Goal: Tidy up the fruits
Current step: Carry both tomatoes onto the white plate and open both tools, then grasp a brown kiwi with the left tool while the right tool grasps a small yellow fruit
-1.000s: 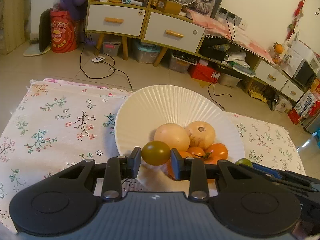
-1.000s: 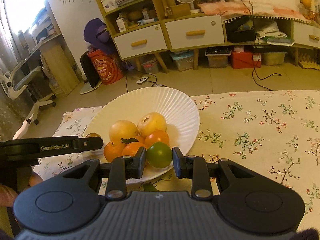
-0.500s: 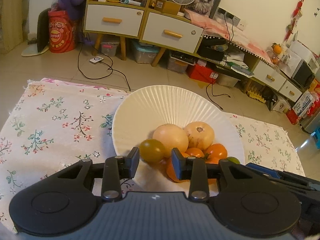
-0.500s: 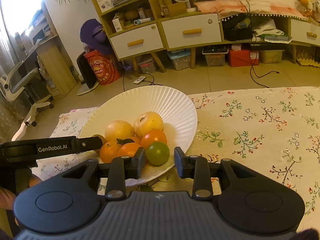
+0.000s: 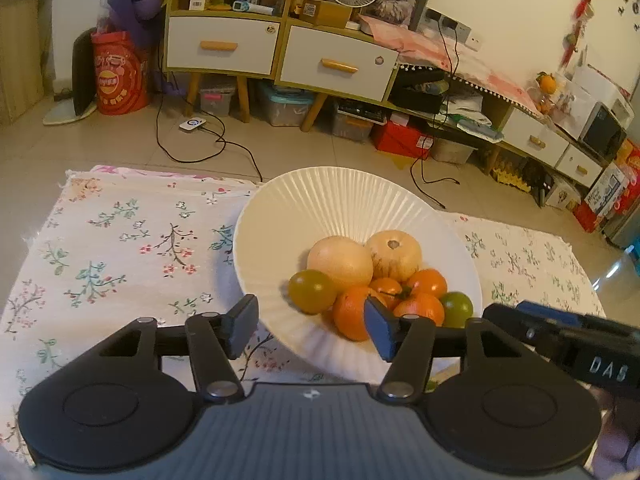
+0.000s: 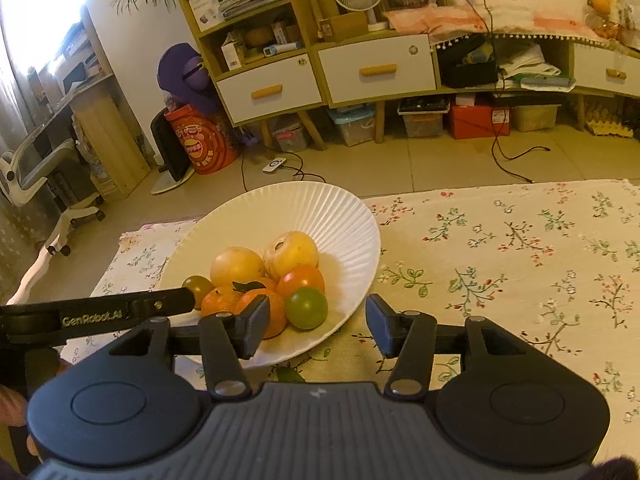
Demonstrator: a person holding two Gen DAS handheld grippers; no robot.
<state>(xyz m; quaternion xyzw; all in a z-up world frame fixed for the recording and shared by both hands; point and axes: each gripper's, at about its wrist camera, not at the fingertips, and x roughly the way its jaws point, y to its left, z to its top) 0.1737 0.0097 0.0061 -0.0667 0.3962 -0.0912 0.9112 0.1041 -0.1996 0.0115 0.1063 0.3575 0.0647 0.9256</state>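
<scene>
A ribbed white plate [image 5: 336, 204] [image 6: 344, 236] holds two pale round fruits, several oranges and two green tomatoes. The olive-green tomato [image 5: 313, 291] [image 6: 197, 285] rests on the plate's left side, just beyond my left gripper [image 5: 310, 328], whose jaws are opening with nothing pressed between them. The brighter green tomato [image 6: 306, 307] [image 5: 456, 309] lies at the plate's near right edge, ahead of my right gripper [image 6: 316, 330], whose jaws are also opening and stand clear of it. The left gripper's arm shows in the right wrist view as a black bar.
A floral tablecloth [image 5: 120, 248] [image 6: 520, 248] covers the table, bare on both sides of the plate. Beyond the table's far edge lie a tiled floor with cables, a drawer cabinet [image 5: 280, 52] and a red bag [image 5: 120, 80].
Both grippers let go: each held a green tomato a second ago, and both tomatoes now lie on the plate while the jaws have spread apart.
</scene>
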